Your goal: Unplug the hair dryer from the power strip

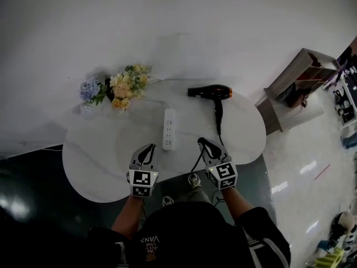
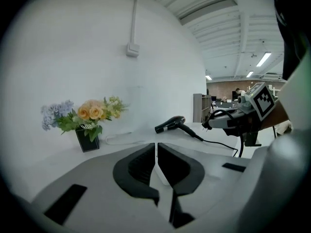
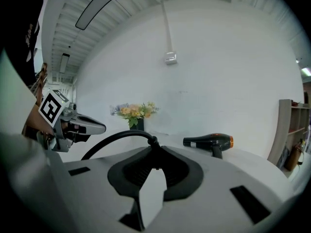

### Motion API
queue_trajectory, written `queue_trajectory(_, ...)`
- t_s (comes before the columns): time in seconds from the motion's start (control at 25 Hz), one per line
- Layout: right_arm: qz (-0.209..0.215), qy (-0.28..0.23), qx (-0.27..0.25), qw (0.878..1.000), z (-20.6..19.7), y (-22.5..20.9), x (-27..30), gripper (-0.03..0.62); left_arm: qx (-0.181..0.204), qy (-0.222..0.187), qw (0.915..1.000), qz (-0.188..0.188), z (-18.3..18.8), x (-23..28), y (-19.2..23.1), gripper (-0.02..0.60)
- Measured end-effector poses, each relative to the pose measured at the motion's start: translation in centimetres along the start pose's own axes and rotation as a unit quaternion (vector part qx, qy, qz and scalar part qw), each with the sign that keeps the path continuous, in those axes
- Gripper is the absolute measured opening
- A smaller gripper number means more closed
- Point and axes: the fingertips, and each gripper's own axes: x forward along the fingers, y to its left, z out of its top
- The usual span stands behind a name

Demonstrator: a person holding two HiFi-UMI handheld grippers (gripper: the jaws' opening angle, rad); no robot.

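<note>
A black hair dryer (image 1: 215, 92) with an orange rear lies at the back right of the round white table (image 1: 95, 161). Its black cord (image 1: 218, 121) runs toward me to my right gripper (image 1: 202, 142), which is shut on the plug. In the left gripper view the plug (image 2: 209, 125) sticks out of those jaws in the air, prongs bare. A white power strip (image 1: 169, 129) lies mid-table with nothing plugged in. My left gripper (image 1: 148, 148) hovers just left of the strip's near end, shut and empty. The right gripper view shows the cord (image 3: 116, 139) arching out of the jaws.
A bunch of flowers (image 1: 120, 88) in a dark vase stands at the back left of the table by the white wall. A wooden shelf unit (image 1: 295, 88) stands on the floor to the right. The cord's slack loops down over the table's front edge (image 1: 196, 162).
</note>
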Motion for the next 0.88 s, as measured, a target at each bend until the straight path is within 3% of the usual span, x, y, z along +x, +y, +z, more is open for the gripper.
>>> queue_trajectory(0.48,-0.039,-0.029,0.033,0.998,1.2,2.3,-4.3,0.072,-0.010,-0.072,0.9973,-0.007,3.2,-6.8,0.4,0.018)
queue_trajectory(0.88,-0.049,-0.054,0.055,0.996,2.4,4.5,-7.8,0.072,-0.018,-0.087,0.9961,0.004,3.3,-10.9,0.6,0.018)
